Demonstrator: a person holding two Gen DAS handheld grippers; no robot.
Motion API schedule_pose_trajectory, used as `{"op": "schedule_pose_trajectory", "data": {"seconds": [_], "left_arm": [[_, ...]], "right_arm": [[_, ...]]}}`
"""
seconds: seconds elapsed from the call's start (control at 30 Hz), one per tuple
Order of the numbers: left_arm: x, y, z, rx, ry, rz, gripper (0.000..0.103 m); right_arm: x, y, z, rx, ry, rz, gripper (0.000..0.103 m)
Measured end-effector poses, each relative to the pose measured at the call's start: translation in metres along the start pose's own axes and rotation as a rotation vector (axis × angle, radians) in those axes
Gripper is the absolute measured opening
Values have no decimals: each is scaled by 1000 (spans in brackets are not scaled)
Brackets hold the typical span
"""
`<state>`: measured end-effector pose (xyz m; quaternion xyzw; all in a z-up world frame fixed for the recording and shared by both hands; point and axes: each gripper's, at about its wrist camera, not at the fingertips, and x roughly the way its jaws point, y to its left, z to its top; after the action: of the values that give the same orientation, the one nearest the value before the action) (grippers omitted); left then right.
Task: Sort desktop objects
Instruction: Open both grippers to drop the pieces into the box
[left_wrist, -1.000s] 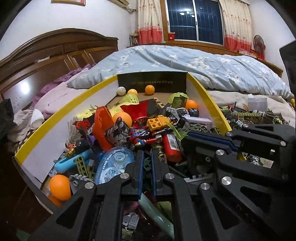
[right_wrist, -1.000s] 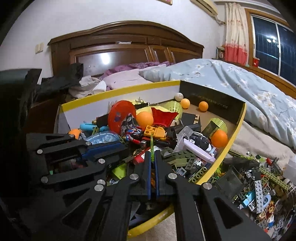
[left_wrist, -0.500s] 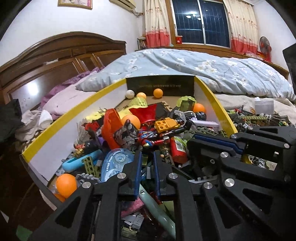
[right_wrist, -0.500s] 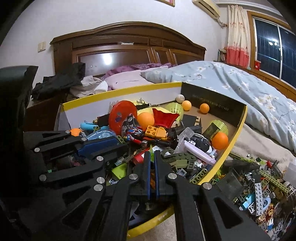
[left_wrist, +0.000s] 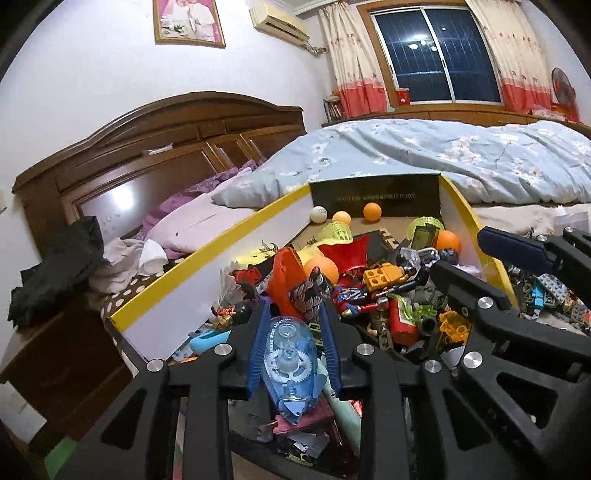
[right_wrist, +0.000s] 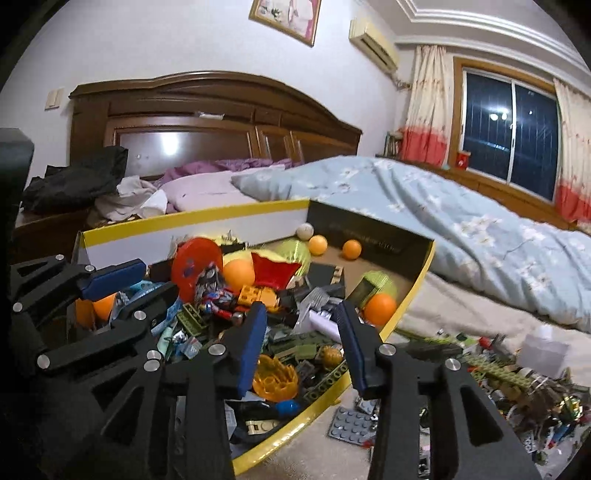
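— Bedroom, bedside: yellow-rimmed cardboard box (left_wrist: 207, 266) heaped with toys?
— Yes. My left gripper (left_wrist: 293, 332) is opening around the clear blue correction-tape dispenser (left_wrist: 290, 363); right gripper (right_wrist: 303, 345) opening, empty, over loose bricks.

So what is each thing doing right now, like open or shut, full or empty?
left gripper: fingers opening, clear blue tape dispenser between them
right gripper: fingers opening, nothing held
yellow-edged box: open-topped, piled with toys
window: shut, dark outside
curtains: drawn aside
bed: unmade, rumpled quilt
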<state>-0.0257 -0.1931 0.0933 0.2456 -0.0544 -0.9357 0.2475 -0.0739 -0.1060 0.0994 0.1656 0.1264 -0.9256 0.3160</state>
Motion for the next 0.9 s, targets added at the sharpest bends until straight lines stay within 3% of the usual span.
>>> {"op": "schedule_pose_trajectory", "data": {"seconds": [0.27,0.6,0.9], "left_arm": [[-20,11,10,-53,-36,-19,29],[-64,38,23,-153,-160,-25,30],[-50,15,19,-103,-101,-50,30]], "right_arm": [[-21,-2,13,66,-33,-1,41],[-64,7,34,117,-111,-16,43],[-58,-7,17,131,-61,-43,43]]}}
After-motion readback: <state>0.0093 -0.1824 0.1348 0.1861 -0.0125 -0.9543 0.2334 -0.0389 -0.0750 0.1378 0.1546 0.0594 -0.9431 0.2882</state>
